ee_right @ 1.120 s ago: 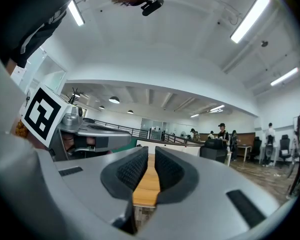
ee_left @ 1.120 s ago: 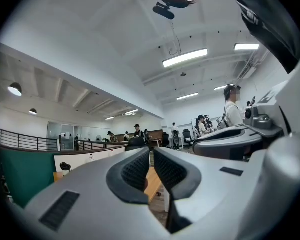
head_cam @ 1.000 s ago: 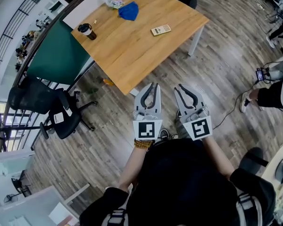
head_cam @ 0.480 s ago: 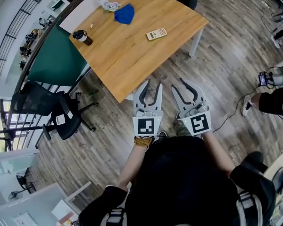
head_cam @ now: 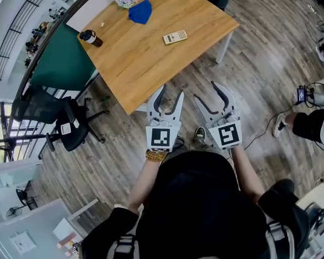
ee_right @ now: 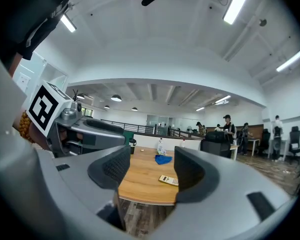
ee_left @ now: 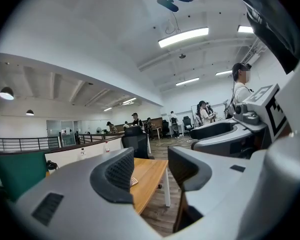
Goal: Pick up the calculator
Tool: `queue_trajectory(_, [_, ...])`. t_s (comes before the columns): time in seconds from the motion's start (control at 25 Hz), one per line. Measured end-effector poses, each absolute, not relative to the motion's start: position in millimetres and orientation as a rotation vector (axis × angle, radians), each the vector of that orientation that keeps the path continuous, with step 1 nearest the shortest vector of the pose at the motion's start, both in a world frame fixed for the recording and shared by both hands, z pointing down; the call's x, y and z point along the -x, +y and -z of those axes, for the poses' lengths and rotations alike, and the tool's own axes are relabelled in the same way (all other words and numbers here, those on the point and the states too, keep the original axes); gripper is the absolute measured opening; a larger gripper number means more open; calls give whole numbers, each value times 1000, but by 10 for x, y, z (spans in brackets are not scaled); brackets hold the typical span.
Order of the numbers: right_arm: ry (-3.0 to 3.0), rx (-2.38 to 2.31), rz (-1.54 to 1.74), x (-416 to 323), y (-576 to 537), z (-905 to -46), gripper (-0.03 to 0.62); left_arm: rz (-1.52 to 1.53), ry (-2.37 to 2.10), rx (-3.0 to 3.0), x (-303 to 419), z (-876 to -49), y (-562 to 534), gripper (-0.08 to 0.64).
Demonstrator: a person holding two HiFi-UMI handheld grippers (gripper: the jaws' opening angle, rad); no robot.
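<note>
Approach is the step in hand. The table (head_cam: pixel 151 53) lies ahead of you. Your left gripper (head_cam: pixel 170 93) and right gripper (head_cam: pixel 207 92) are short of it, jaws opening with nothing between them. The calculator (head_cam: pixel 175 36) lies flat mid-table, well apart from both, so you likely need to close in first.

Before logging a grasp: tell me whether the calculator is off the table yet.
No, the calculator lies flat on the wooden table, with nothing touching it.

Grey wood-plank floor (head_cam: pixel 270 53), light wooden table (head_cam: pixel 146 58), black office chair (head_cam: pixel 65 125), green partition (head_cam: pixel 62 63), ceiling strip lights (ee_left: pixel 183 37)
</note>
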State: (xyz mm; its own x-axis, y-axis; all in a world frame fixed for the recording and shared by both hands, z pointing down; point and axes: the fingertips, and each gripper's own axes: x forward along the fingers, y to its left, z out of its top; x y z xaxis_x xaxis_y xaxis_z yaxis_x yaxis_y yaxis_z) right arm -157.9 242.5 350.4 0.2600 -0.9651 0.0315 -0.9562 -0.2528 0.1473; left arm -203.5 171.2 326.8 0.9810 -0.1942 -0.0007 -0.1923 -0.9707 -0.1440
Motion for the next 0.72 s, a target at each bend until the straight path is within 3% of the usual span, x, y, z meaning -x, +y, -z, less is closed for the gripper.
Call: queue_trajectory(0.72, [-1835,-2246,2,1025,2380,-3885,376,168,188,3051,1436,-3803,1559,276])
